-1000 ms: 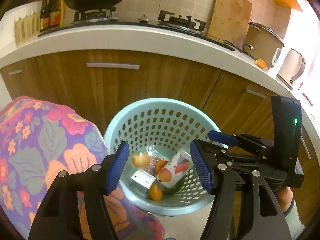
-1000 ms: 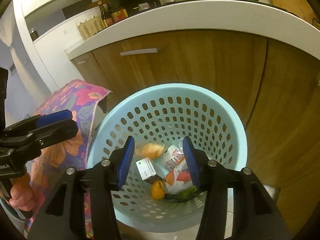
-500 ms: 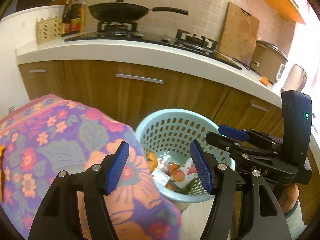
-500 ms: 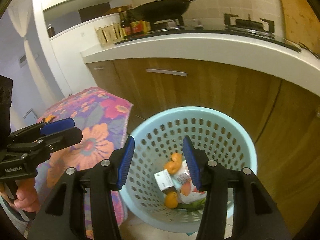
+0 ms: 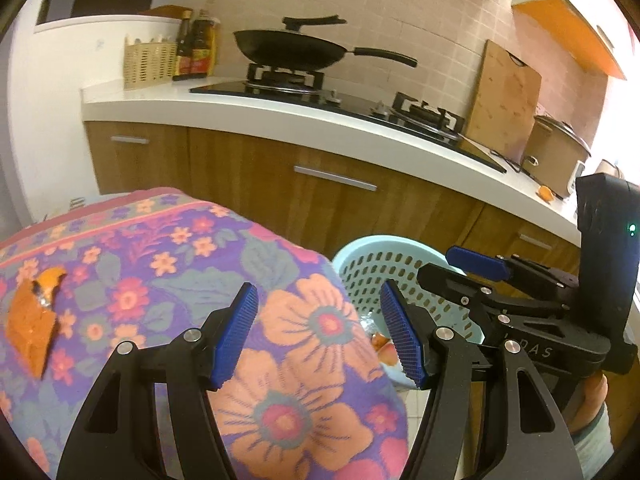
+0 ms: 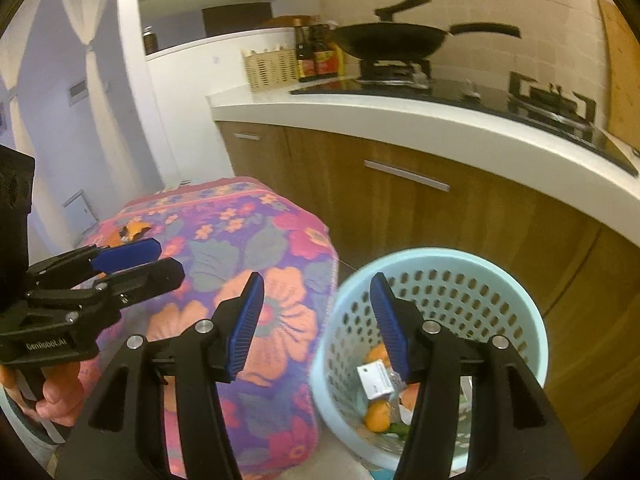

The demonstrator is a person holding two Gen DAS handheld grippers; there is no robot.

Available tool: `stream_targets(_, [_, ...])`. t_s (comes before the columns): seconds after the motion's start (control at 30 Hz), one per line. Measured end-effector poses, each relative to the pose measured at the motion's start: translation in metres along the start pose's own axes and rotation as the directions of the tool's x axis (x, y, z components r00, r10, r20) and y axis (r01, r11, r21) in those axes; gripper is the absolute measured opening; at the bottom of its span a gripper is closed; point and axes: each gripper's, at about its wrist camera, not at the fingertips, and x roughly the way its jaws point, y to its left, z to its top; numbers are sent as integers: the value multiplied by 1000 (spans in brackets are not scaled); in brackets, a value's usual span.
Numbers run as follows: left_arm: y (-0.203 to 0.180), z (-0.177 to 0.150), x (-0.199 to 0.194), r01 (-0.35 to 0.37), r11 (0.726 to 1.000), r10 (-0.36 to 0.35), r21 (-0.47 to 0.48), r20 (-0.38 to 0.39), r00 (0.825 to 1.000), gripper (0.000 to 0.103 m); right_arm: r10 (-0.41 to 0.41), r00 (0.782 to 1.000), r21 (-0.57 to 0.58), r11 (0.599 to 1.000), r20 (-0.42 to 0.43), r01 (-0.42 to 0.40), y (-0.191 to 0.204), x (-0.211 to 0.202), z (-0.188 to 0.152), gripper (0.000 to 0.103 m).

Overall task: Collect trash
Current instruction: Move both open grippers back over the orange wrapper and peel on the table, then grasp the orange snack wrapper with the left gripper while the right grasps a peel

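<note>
A light blue perforated basket [image 6: 460,268] [image 5: 384,252] stands on the floor by the cabinets and holds orange peels [image 6: 378,416], a small white carton [image 6: 374,380] and wrappers. More orange peel [image 5: 30,320] [image 6: 132,232] lies on the flowered tablecloth [image 5: 160,264] [image 6: 248,240]. My left gripper [image 5: 318,332] hangs open over the cloth's edge with nothing between its pads. Between the cloth and the basket rim, my right gripper [image 6: 316,320] is empty, and its jaws are opening.
Wooden cabinets [image 6: 400,208] under a white counter [image 5: 280,116] run behind the basket. On the counter are a black wok [image 5: 292,46] on the hob, sauce bottles [image 5: 196,50], a woven basket [image 5: 148,60], a cutting board [image 5: 504,100] and a rice cooker [image 5: 556,156].
Both grippers have pulled back and risen from over the basket toward the clothed table. The peel on the cloth has come into view. The right jaws stand slightly wider.
</note>
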Motion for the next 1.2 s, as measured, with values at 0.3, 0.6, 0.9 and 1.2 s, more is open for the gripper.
stream_targets(0.3, [49,-4,-38,-66,996,69,-57,46,997,66,60,998,-70,996,11,-59,58,15,21,57])
stream_targets(0.6, [113,-16,-89,-208,970,220,-122,98,971,83,127,992,-202,972,7,-123,136,37,39,60])
stream_targets(0.9, [188,-28,-115,-337,921,356,-196,68,932,84,214,977,-250,945,-8,-209,198,72,57,62])
stream_targets(1.2, [215,-35,-78,-398,895,400,-204,-32,916,84,278,959,-203,938,-55,-283,223,129,80,62])
